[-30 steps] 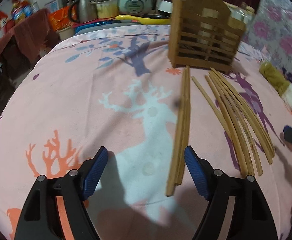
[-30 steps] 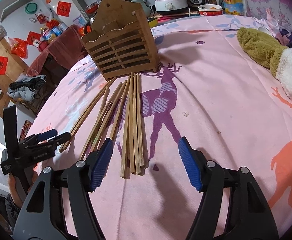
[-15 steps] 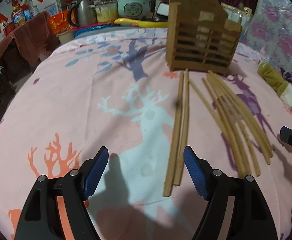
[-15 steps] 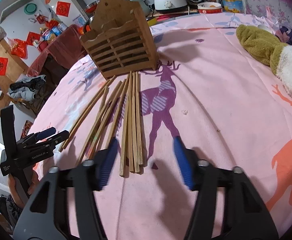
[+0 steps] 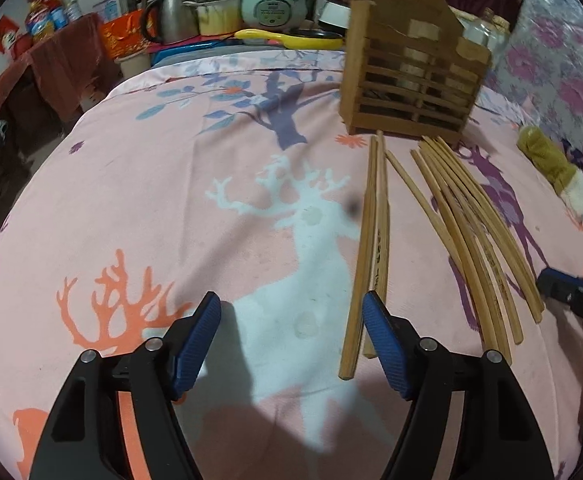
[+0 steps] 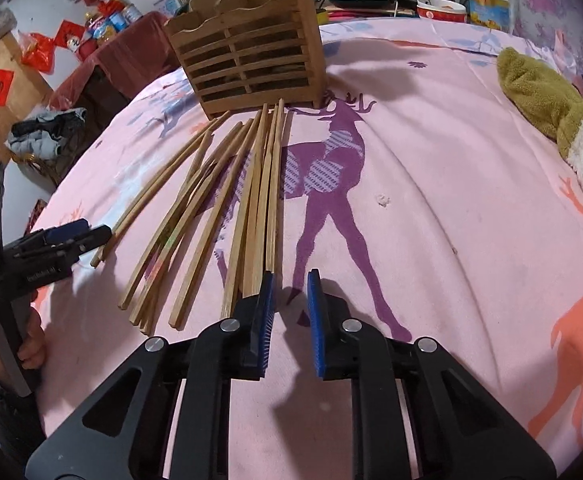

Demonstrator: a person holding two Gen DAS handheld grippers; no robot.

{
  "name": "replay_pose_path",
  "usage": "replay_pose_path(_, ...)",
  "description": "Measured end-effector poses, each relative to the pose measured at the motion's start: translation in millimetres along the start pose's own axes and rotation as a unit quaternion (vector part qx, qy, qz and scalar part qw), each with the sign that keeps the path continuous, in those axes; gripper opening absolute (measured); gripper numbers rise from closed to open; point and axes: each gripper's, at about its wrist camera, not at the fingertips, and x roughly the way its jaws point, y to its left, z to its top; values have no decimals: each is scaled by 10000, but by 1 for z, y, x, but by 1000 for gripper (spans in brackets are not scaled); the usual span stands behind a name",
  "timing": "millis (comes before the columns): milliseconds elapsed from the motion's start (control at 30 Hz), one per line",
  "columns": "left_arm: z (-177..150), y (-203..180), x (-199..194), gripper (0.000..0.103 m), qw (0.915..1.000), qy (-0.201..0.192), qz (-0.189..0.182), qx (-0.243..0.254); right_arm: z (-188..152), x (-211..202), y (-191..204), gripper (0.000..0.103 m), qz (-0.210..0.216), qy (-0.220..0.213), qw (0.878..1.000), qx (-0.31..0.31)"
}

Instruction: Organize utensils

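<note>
Several wooden chopsticks [image 6: 227,208] lie fanned on the pink deer-print cloth in front of a slatted wooden holder [image 6: 251,60]. My right gripper [image 6: 290,292] hovers at their near ends. Its jaws are closing to a narrow gap that shows only cloth, and its left pad sits beside the rightmost sticks. My left gripper [image 5: 291,312] stands wide open, narrowing slightly. A separate pair of chopsticks [image 5: 371,240] ends just inside its right finger [image 5: 379,328]. The fan of chopsticks [image 5: 471,232] and the holder [image 5: 411,68] lie to its right. Each gripper shows in the other's view: the left gripper [image 6: 63,236] and the right gripper [image 5: 571,300].
A green and white plush piece [image 6: 543,108] lies on the cloth at the right. Pots, a rice cooker [image 5: 271,4] and a kettle crowd the far edge behind the holder. A person's hand [image 6: 31,344] holds the left gripper's handle.
The right gripper's jaws have come from wide apart to a narrow gap, and it has rolled slightly. The left gripper has stayed in place, its jaws barely narrower.
</note>
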Motion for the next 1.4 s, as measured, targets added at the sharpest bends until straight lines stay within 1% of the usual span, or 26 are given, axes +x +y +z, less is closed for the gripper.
replay_pose_path(33,0,-4,2,73,9999,17,112,95,0,0,-1,18,90,19,10000,36)
replay_pose_path(67,-1,-7,3,74,9996,0,217,181,0,1,0,18,78,40,10000,12)
replay_pose_path(100,0,-8,4,74,9995,-15,245,208,-1,2,2,18,65,45,10000,-34)
replay_pose_path(167,1,-7,5,74,9996,6,207,168,-1,4,10,18,0,47,9998,-213)
replay_pose_path(233,2,-2,4,74,9999,24,114,56,-2,7,18,18,-188,4,9990,-404)
replay_pose_path(300,3,2,3,74,10000,26,51,-31,-1,9,22,14,-403,-51,9977,-543)
replay_pose_path(333,3,4,1,74,9999,15,-10,-101,-1,9,21,10,-434,-61,9976,-541)
replay_pose_path(400,2,9,-1,74,9997,8,-114,-209,0,8,14,5,-362,-46,9985,-404)
replay_pose_path(467,0,11,-3,74,9997,14,-123,-228,1,6,6,5,-305,-38,9993,-227)
replay_pose_path(533,-4,10,-4,74,9999,16,-29,-135,0,4,2,5,-296,-43,9995,-126)
replay_pose_path(667,-6,3,-4,75,10000,20,30,38,0,4,2,5,-309,-38,9994,-117)
replay_pose_path(733,-7,-1,-1,77,9998,25,139,158,-1,4,3,5,-330,-43,9994,-132)
replay_pose_path(800,-7,-6,-1,77,9993,-36,246,274,-1,4,3,5,-340,-45,9993,-133)
replay_pose_path(833,-7,-7,-1,70,9993,-61,239,295,-1,4,3,5,-335,-49,9993,-125)
replay_pose_path(867,-7,-7,-3,61,9993,-95,199,300,-1,4,3,6,-330,-58,9994,-127)
replay_pose_path(900,-8,-9,-6,33,9991,-173,203,325,-2,4,5,6,-360,-75,9992,-157)
replay_pose_path(933,-9,-10,-8,13,9989,-218,194,365,-2,3,7,6,-415,-92,9989,-203)
replay_pose_path(967,-10,-12,-8,11,9988,-233,164,399,-3,3,8,6,-462,-102,9986,-247)
replay_pose_path(1067,-11,-16,-6,11,9984,-211,211,486,-2,3,8,6,-470,-88,9985,-266)
replay_pose_path(1200,-11,-15,-6,13,9987,-212,174,436,-4,1,4,6,-371,-71,9991,-172)
replay_pose_path(1267,-11,-15,-6,12,9986,-221,168,439,-6,0,6,6,-417,-92,9988,-234)
replay_pose_path(1333,-12,-17,-8,10,9984,-263,159,482,-8,-2,10,6,-503,-166,9981,-316)
replay_pose_path(1400,-11,-17,-18,9,9977,-464,157,474,-9,-11,14,6,-552,-394,9969,-408)
